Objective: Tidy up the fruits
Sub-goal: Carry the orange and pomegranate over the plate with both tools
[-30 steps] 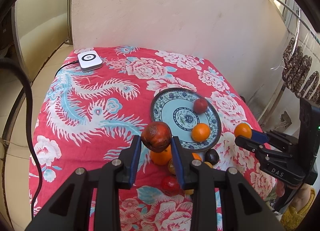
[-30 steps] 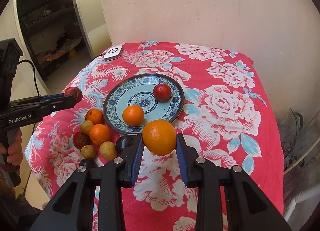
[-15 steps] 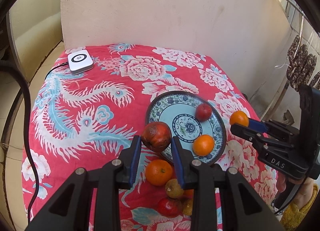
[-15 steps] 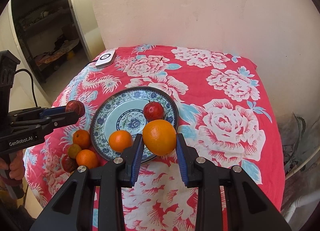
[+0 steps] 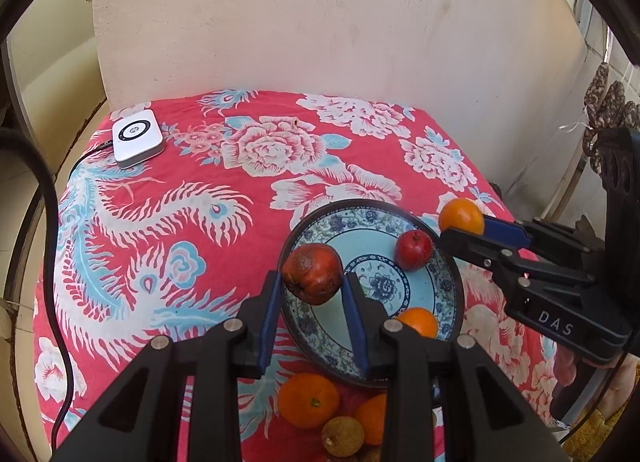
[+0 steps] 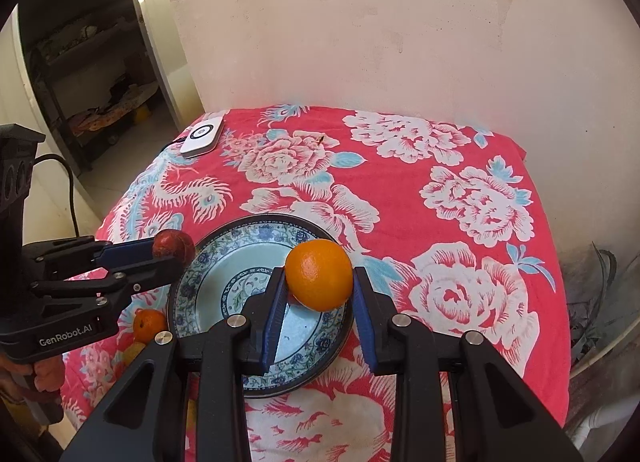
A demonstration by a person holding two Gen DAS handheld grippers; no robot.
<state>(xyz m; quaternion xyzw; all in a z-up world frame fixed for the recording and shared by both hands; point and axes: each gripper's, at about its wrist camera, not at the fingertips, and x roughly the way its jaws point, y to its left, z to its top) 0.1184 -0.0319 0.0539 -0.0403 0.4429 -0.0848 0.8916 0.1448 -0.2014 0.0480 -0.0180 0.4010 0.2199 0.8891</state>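
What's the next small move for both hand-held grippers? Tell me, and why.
Probably lower both and let go over the plate. The left hand-held gripper holds a dark red fruit above its near rim; the right hand-held gripper holds an orange above it too.

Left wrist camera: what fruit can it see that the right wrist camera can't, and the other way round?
Only the left wrist view shows the small red fruit and a small orange lying on the plate, plus a brownish round fruit on the cloth near the bottom edge.

Only the right wrist view shows the dark doorway with shelves; it shows no extra fruit.

Both show the left gripper shut on the wrinkled dark red fruit, the right gripper shut on the big orange, the plate and the white device.
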